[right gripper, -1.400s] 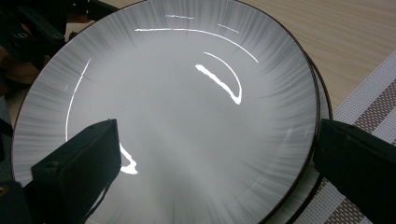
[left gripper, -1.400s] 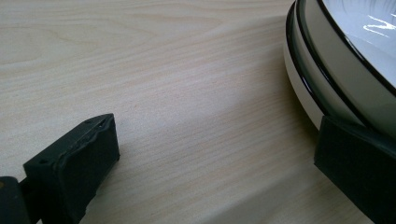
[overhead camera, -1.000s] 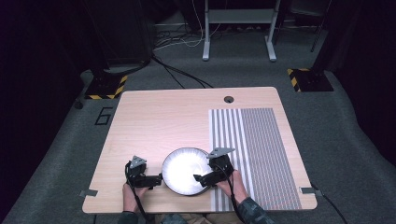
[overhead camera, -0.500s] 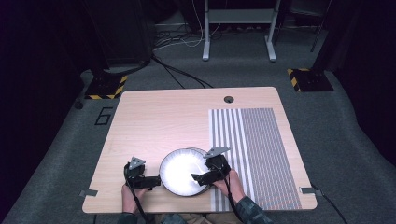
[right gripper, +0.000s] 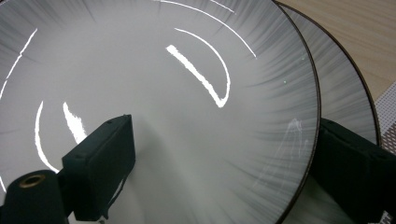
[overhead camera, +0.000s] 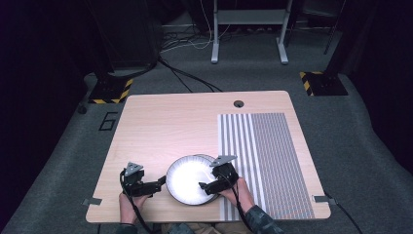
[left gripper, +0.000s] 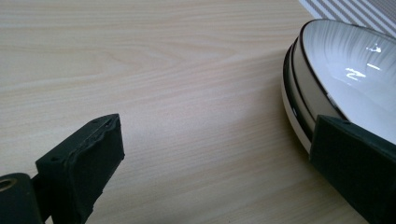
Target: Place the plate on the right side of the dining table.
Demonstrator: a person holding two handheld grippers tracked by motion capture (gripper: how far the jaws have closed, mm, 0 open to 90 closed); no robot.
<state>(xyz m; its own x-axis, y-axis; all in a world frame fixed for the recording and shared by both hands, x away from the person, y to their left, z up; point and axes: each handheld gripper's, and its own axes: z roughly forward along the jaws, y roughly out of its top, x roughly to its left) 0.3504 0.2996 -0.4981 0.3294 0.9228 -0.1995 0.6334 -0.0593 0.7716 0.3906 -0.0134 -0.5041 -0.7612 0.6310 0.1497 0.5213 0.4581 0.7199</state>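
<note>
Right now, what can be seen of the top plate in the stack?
The top plate is round, glossy white like glazed ceramic, with fine grey streaks toward a thin dark rim. It sits tilted on a second, similar plate near the table's front edge. The right gripper straddles its rim, one jaw inside the bowl, one beneath.

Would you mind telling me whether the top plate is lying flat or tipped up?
Tipped: the top plate sits at an angle, its rim lifted clear of the plate below, with the right gripper straddling its edge.

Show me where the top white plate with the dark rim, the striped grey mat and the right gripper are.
Top white plate with dark rim (overhead camera: pixel 187 179), high view, its glossy centre.
Striped grey mat (overhead camera: pixel 272 151), high view, its bare middle.
Right gripper (overhead camera: pixel 208 187), high view, between its fingertips.
</note>
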